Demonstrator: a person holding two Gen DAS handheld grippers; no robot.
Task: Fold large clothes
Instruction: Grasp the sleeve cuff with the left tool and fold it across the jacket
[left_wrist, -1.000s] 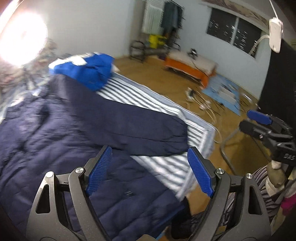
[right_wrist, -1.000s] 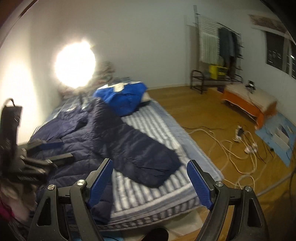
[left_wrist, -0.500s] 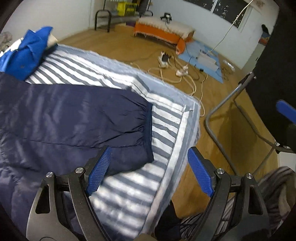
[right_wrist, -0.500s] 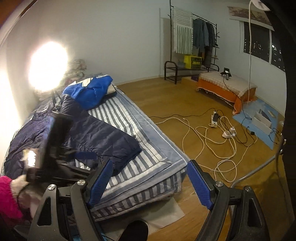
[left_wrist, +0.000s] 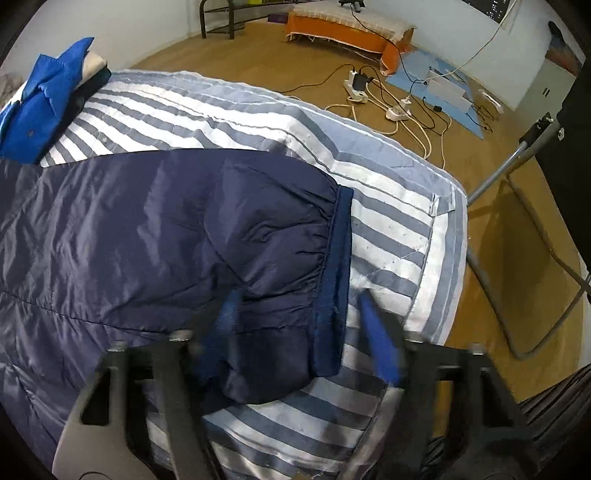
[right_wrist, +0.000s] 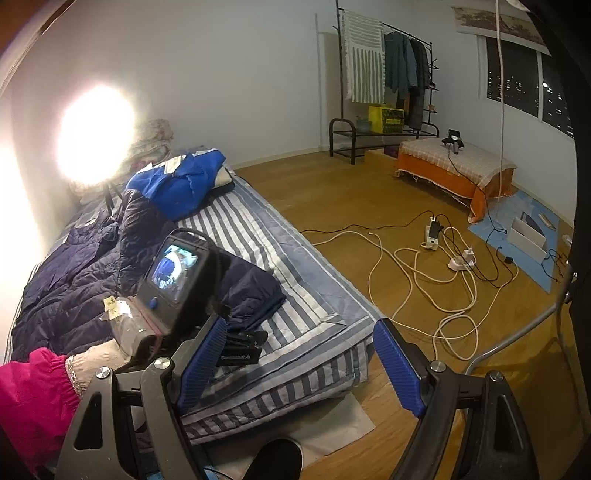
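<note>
The navy puffer jacket (left_wrist: 110, 236) lies spread across the striped mattress (left_wrist: 388, 221), and its sleeve reaches out to the mattress's near corner, cuff (left_wrist: 334, 280) pointing at the outer edge. That layout makes sense: a big garment needs a big flat surface, and a sleeve thrown wide is what has to come in first. Closest to us, the left gripper (left_wrist: 299, 328) is down on that sleeve end, straddling the cuff, one blurred blue pad over the puffy fabric and the other over bare mattress stripes just past the ribbed band. Its jaws have just been closing and the cuff sits between them, but the pads don't look pressed home yet, so I'd call it a grab in progress rather than a firm hold. A pinch at the cuff gives control of the whole sleeve for swinging it back over the jacket's body.

The right gripper (right_wrist: 299, 365) hangs beside the mattress's near corner, jaws spread wide, nothing between them, apparently waiting its turn. A pink sleeve (right_wrist: 33, 398) shows at the left hand's wrist.

Further up the mattress, beyond the jacket, a bright blue garment (right_wrist: 177, 184) sits bunched near the head end. Off the mattress, cables (right_wrist: 424, 280) trail over the wooden floor.
</note>
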